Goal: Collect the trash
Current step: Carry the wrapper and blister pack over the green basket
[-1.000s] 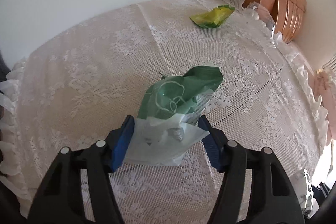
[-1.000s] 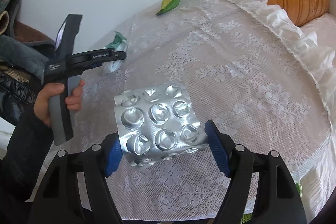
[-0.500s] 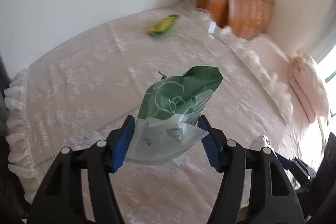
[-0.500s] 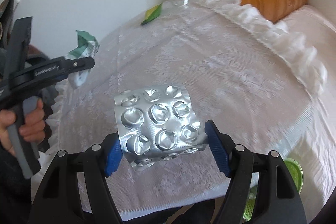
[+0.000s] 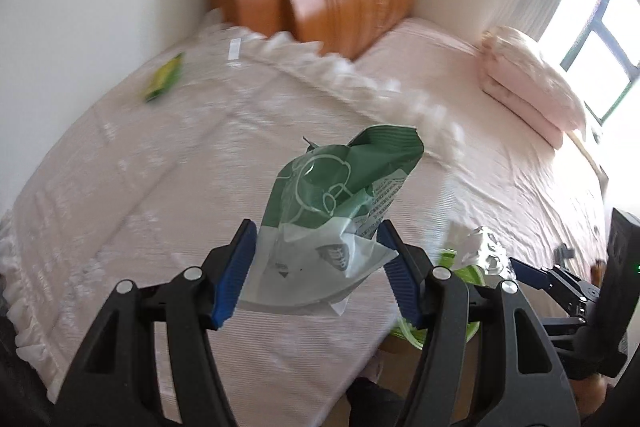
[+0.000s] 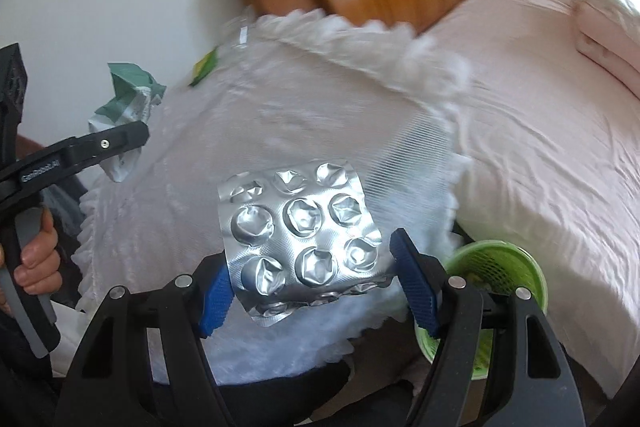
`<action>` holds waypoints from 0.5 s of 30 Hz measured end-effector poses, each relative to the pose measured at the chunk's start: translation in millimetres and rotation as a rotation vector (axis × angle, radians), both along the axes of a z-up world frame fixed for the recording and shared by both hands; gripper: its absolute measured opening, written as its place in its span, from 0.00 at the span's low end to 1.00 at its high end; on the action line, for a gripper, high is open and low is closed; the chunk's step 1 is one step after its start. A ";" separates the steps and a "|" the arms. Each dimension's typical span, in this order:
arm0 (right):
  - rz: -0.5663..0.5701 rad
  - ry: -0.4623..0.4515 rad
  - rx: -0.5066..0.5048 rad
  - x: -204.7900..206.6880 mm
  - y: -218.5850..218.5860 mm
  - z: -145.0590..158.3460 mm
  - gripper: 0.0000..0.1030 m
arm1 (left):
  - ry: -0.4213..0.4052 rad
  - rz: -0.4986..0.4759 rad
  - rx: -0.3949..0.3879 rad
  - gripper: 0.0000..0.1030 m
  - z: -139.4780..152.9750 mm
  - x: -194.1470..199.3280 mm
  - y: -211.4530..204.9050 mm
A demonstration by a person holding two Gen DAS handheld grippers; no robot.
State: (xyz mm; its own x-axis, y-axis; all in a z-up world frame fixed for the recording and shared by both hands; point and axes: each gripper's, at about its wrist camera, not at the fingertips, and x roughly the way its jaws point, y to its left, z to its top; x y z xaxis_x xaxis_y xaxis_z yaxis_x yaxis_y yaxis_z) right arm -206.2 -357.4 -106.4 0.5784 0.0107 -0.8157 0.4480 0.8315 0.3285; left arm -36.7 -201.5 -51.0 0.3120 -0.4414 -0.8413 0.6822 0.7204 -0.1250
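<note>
Both grippers are loaded: my left gripper is clamped on a green and white wrapper, my right gripper pinches a silver pill sheet by its lower edge, each lifted off the lace cloth so I can carry them to the green basket. Only the right view shows that basket whole, beside the bed; the left shows the yellow-green wrapper on the cloth more plainly.

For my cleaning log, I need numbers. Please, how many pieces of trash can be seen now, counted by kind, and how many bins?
Green and white snack wrapper, in left gripper: 1
Silver blister pack, in right gripper: 1
Yellow-green wrapper on lace cover: 1
Green basket bin: 1
Total: 3 trash, 1 bin
</note>
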 end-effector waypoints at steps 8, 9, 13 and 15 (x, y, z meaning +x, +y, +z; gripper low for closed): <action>-0.062 0.019 -0.003 -81.0 -56.7 -5.0 0.70 | 0.018 -0.107 -0.010 0.59 2.7 -81.5 -74.8; -0.065 0.022 0.000 -87.6 -61.4 -7.1 0.70 | 0.017 -0.117 -0.009 0.59 3.0 -92.1 -83.7; -0.069 0.034 0.004 -110.5 -82.2 -14.5 0.70 | 0.012 -0.141 -0.004 0.59 3.7 -122.1 -108.0; -0.070 0.039 0.004 -118.8 -90.1 -19.1 0.70 | 0.005 -0.145 0.000 0.59 4.4 -134.7 -116.1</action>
